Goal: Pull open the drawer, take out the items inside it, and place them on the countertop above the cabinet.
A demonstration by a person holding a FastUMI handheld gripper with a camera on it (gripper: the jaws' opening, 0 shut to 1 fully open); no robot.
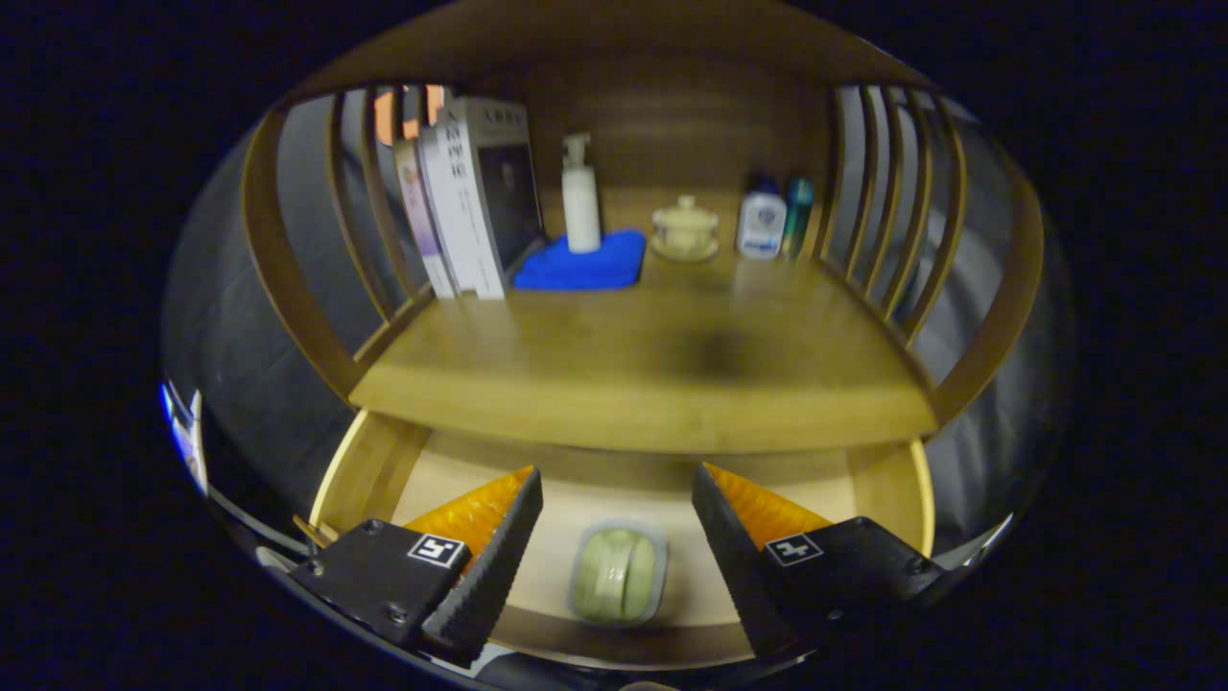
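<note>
While it hangs above the open drawer [868, 485], the hand-held gripper [617, 489] spreads its fingers wide, straddling the pale green case [619, 576] below.

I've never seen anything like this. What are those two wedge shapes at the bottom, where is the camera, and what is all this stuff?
The wedges are the two fingers of a hand-held gripper; the camera rides on it, looking forward along them. They stand open, holding nothing. Below and between them, a small pale container lies in an opened wooden drawer. Beyond the fingers is the countertop, carrying books, a pump bottle on a blue cloth, a lidded jar and two small bottles.
</note>
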